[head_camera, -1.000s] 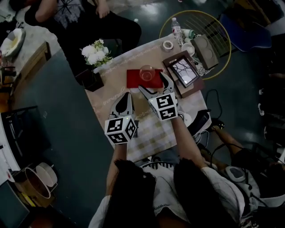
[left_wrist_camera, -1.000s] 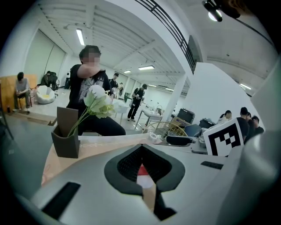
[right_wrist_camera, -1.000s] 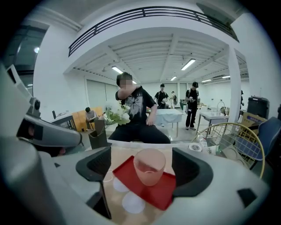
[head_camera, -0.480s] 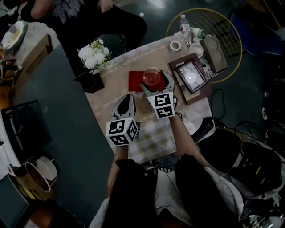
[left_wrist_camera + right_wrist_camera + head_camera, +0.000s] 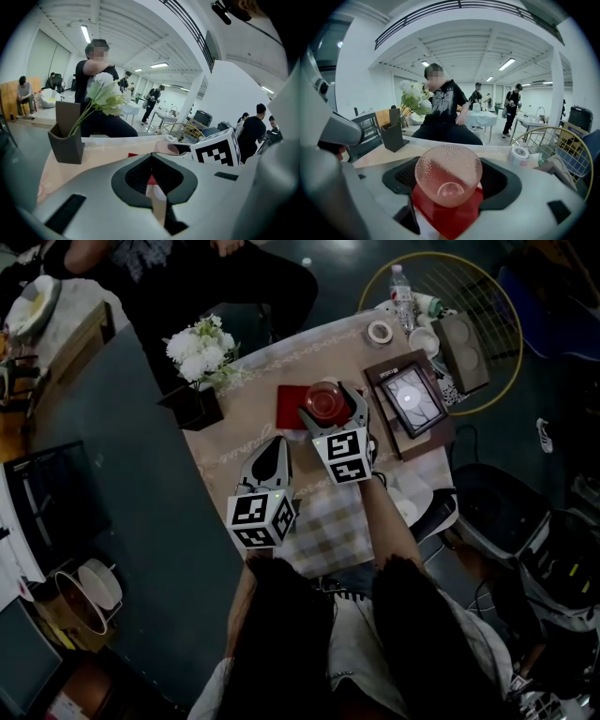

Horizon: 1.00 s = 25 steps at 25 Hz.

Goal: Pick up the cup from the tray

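Observation:
A clear dimpled glass cup (image 5: 326,399) stands on a small red tray (image 5: 287,401) on the tan table. My right gripper (image 5: 331,411) is open, one jaw on each side of the cup. The right gripper view shows the cup (image 5: 449,171) filling the gap between the dark pads (image 5: 497,185), with the red tray (image 5: 450,218) under it. I cannot tell if the pads touch the glass. My left gripper (image 5: 277,444) is shut and empty, nearer to me over a checked cloth (image 5: 328,521). Its jaws (image 5: 151,159) meet in a point.
White flowers in a dark vase (image 5: 199,399) stand left of the tray. A framed picture (image 5: 412,399) lies to the right, a tape roll (image 5: 380,331) and a bottle (image 5: 401,285) beyond it. A yellow wire basket (image 5: 487,324) borders the far right. A person (image 5: 234,268) sits across.
My right gripper has moved forward, so the cup that stood beyond its tips now sits between its jaws. The left gripper has stayed shut in much the same place.

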Each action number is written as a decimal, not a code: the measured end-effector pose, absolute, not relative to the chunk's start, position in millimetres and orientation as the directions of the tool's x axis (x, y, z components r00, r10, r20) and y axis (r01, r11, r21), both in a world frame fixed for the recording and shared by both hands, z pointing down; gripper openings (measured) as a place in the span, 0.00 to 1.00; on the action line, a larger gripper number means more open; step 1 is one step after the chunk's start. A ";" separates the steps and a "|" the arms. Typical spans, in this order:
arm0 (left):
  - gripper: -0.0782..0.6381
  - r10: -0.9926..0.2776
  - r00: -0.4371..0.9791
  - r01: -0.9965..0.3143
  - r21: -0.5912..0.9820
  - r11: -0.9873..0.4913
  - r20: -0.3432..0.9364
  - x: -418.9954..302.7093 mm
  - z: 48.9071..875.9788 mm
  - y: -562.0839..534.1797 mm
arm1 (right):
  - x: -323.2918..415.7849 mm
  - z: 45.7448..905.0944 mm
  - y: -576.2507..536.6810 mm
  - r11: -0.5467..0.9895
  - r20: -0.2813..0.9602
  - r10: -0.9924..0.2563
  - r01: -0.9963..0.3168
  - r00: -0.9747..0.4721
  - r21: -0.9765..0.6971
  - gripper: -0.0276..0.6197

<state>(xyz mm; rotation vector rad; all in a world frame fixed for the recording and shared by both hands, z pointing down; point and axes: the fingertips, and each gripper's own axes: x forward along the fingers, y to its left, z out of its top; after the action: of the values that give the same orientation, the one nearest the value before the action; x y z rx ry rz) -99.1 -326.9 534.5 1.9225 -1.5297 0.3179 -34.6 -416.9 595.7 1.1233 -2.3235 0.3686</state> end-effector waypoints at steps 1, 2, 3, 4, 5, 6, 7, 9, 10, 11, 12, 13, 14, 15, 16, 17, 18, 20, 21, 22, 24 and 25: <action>0.12 -0.778 0.285 -0.936 0.336 -0.101 0.560 -100.9 534.9 -326.3 | -35.6 595.5 -416.7 0.619 0.568 -0.641 -0.786 -0.515 -0.014 0.65; 0.12 -0.779 0.281 -0.937 0.336 -0.096 0.560 -102.8 534.8 -325.8 | -36.7 595.1 -416.2 0.619 0.569 -0.641 -0.785 -0.516 -0.013 0.65; 0.12 -0.781 0.277 -0.938 0.334 -0.093 0.560 -104.5 534.1 -325.3 | -37.7 593.7 -415.6 0.620 0.567 -0.641 -0.784 -0.517 -0.013 0.65; 0.12 -0.782 0.275 -0.939 0.332 -0.093 0.559 -105.8 532.8 -325.0 | -38.5 591.1 -414.8 0.621 0.564 -0.642 -0.784 -0.519 -0.014 0.65; 0.12 -0.784 0.272 -0.940 0.329 -0.093 0.558 -106.9 531.0 -324.6 | -39.1 587.3 -413.8 0.622 0.560 -0.643 -0.783 -0.522 -0.015 0.65; 0.12 -0.787 0.270 -0.941 0.327 -0.092 0.555 -107.9 528.7 -323.9 | -39.7 582.9 -412.2 0.624 0.555 -0.645 -0.782 -0.526 -0.016 0.65; 0.12 -0.790 0.267 -0.941 0.326 -0.090 0.552 -108.8 526.2 -322.7 | -40.4 578.3 -409.7 0.626 0.552 -0.645 -0.779 -0.529 -0.015 0.65; 0.12 -0.797 0.263 -0.942 0.322 -0.092 0.544 -110.3 520.6 -319.3 | -42.9 568.8 -402.7 0.636 0.544 -0.644 -0.771 -0.538 -0.010 0.65; 0.12 -0.800 0.263 -0.943 0.319 -0.095 0.540 -111.1 517.8 -317.0 | -44.5 564.5 -398.2 0.642 0.541 -0.642 -0.767 -0.543 -0.008 0.65; 0.12 -0.802 0.263 -0.944 0.316 -0.098 0.536 -112.2 515.2 -314.5 | -45.8 560.5 -393.1 0.648 0.538 -0.641 -0.762 -0.548 -0.005 0.65; 0.12 -0.805 0.262 -0.944 0.315 -0.099 0.532 -113.5 512.8 -311.7 | -46.7 556.8 -387.7 0.653 0.535 -0.641 -0.758 -0.550 0.002 0.65; 0.12 -0.808 0.261 -0.944 0.315 -0.099 0.528 -115.0 510.3 -308.9 | -47.3 552.8 -382.0 0.656 0.533 -0.642 -0.754 -0.551 0.010 0.65; 0.12 -0.811 0.261 -0.944 0.316 -0.099 0.524 -116.5 507.9 -305.7 | -47.8 548.8 -376.1 0.659 0.532 -0.642 -0.752 -0.552 0.015 0.65; 0.12 -0.813 0.260 -0.943 0.316 -0.100 0.520 -117.7 505.6 -302.5 | -48.1 545.1 -369.9 0.659 0.532 -0.642 -0.752 -0.552 0.016 0.65; 0.12 -0.816 0.261 -0.943 0.316 -0.101 0.516 -118.5 503.5 -299.5 | -48.0 542.1 -363.8 0.659 0.533 -0.642 -0.752 -0.551 0.016 0.65; 0.12 -0.819 0.261 -0.943 0.316 -0.104 0.511 -118.5 501.5 -296.9 | -47.4 539.5 -358.1 0.656 0.533 -0.644 -0.755 -0.549 0.014 0.65; 0.12 -0.822 0.263 -0.943 0.316 -0.107 0.506 -117.9 499.7 -294.1 | -46.5 537.2 -352.1 0.652 0.531 -0.646 -0.758 -0.548 0.011 0.65; 0.12 -0.822 0.271 -0.940 0.321 -0.114 0.500 -115.9 497.5 -285.2 | -45.4 535.4 -336.2 0.646 0.532 -0.649 -0.764 -0.544 0.006 0.65; 0.12 -0.820 0.276 -0.939 0.322 -0.119 0.501 -115.2 497.4 -279.5 | -45.6 536.1 -327.0 0.646 0.535 -0.647 -0.763 -0.543 0.007 0.65; 0.12 -0.818 0.280 -0.939 0.321 -0.124 0.503 -114.8 497.7 -273.7 | -46.0 537.4 -318.0 0.648 0.539 -0.644 -0.761 -0.543 0.008 0.65; 0.12 -0.813 0.288 -0.938 0.319 -0.133 0.507 -114.2 498.5 -262.5 | -46.3 540.6 -300.9 0.651 0.545 -0.636 -0.759 -0.546 0.000 0.65; 0.12 -0.811 0.292 -0.937 0.320 -0.138 0.507 -113.6 499.2 -257.1 | -45.6 542.7 -292.8 0.650 0.548 -0.634 -0.760 -0.545 -0.004 0.65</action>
<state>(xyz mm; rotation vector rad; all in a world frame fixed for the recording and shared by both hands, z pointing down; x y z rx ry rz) -113.6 -257.1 499.2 1.9841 -1.5551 0.2826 -45.6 -292.8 542.7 1.0844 -2.3594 0.3285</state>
